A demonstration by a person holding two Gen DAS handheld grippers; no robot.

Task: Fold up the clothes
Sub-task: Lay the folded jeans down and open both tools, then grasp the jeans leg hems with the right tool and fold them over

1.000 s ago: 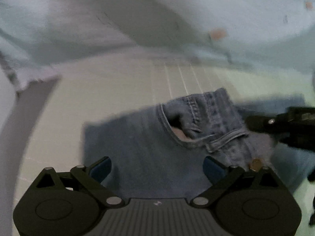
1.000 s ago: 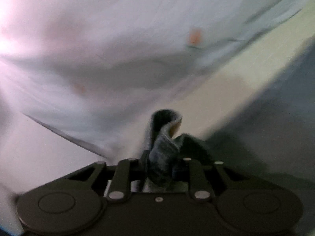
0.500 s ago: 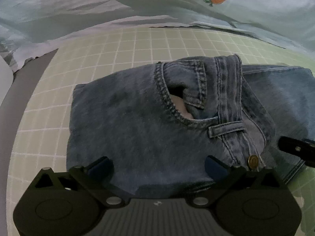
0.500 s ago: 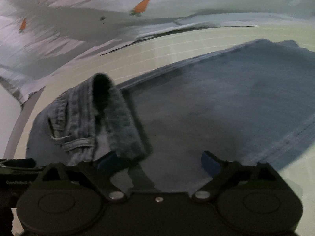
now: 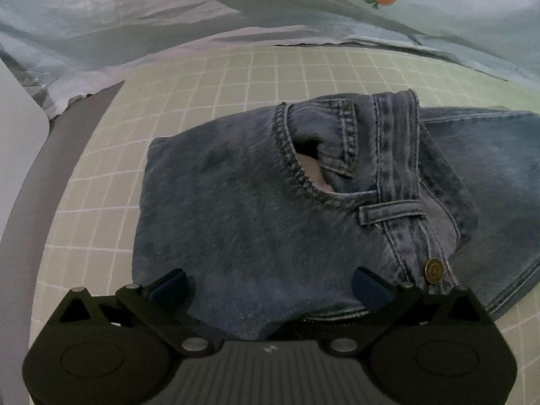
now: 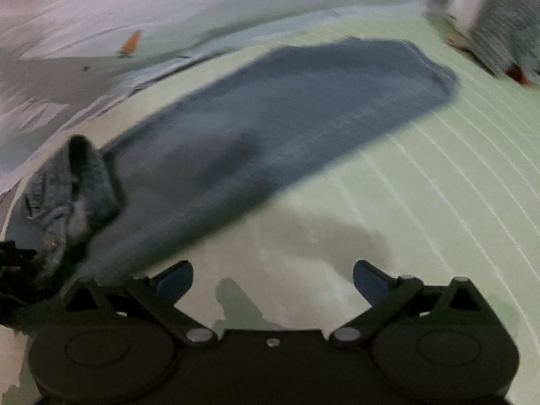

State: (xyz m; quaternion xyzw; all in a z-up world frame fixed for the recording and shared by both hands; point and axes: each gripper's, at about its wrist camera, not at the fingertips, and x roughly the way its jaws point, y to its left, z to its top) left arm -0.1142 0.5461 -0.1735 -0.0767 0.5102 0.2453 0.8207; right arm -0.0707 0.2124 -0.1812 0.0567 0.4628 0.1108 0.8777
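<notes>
While the jeans [image 5: 256, 209] lie doubled lengthwise on the grid mat [image 6: 422, 182] — waistband [image 5: 398, 168] bunched, leg stretching away — I'd square that waist before any cross fold, with my left gripper [image 5: 268, 285] and right gripper [image 6: 272, 278] both spread wide, holding nothing.

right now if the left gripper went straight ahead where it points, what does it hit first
Most likely the jeans: the left gripper has open jaws over the denim, aimed at the pocket opening. Depth is hard to judge in the fisheye view.
</notes>
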